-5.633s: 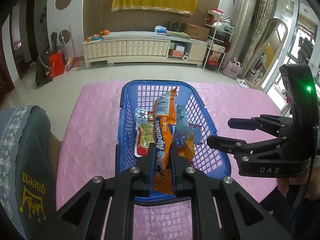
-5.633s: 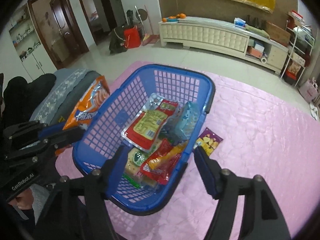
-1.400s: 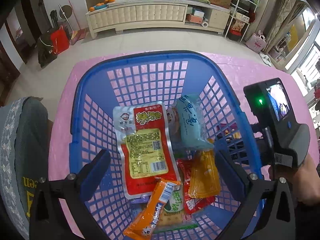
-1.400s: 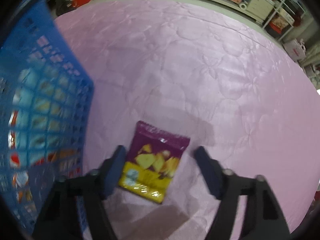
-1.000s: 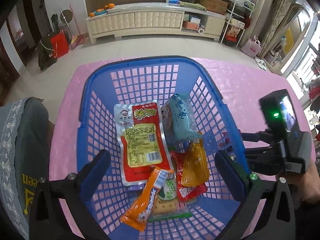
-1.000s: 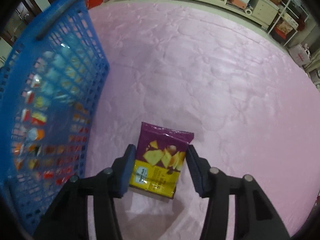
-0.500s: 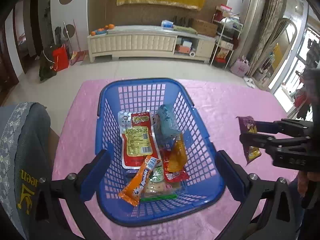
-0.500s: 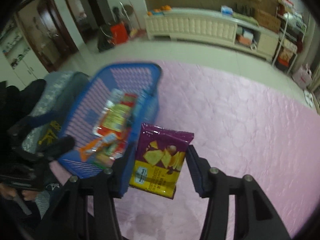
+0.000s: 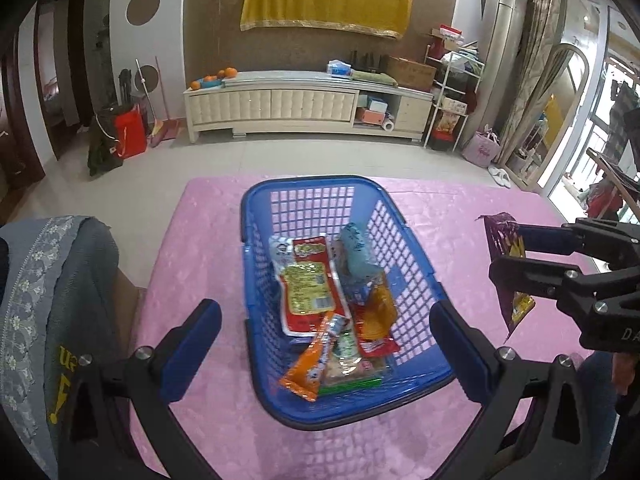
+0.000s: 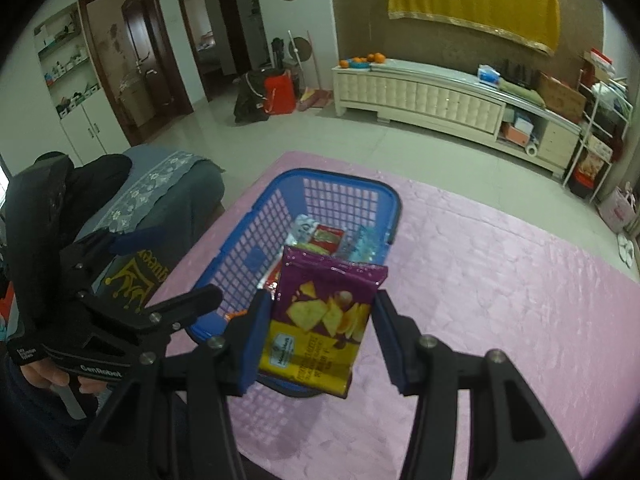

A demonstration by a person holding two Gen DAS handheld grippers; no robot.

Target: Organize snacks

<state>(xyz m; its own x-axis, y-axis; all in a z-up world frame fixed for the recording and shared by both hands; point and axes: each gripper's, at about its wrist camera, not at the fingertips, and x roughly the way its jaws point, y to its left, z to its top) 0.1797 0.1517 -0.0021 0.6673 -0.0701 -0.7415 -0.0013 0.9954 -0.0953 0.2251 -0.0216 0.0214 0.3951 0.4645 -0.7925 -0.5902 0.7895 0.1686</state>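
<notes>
A blue mesh basket [image 9: 312,179] stands on the pink table and holds several snacks, among them a red-and-yellow packet [image 9: 308,284], a pale blue packet [image 9: 358,256] and an orange packet [image 9: 312,360]. My left gripper [image 9: 324,320] hangs open above the basket's near end, nothing between its fingers. Right of the basket, my right gripper [image 9: 506,254] is shut on a purple chip packet [image 9: 510,280] held in the air. In the right wrist view the purple chip packet [image 10: 324,320] sits between the pads of the right gripper [image 10: 320,336], with the basket [image 10: 344,176] beyond and the left gripper [image 10: 172,266] at left.
The pink quilted cloth [image 9: 200,240] covers the table around the basket. A chair with a grey lace-edged cover [image 9: 48,288] stands against the table's left side. A hand [image 10: 52,376] grips the left tool. Tiled floor and a white cabinet [image 9: 280,104] lie past the far edge.
The right gripper closed on the purple packet lying on the cloth and lifted it up beside the basket. The left gripper, which earlier held the orange packet, drew back and up, open.
</notes>
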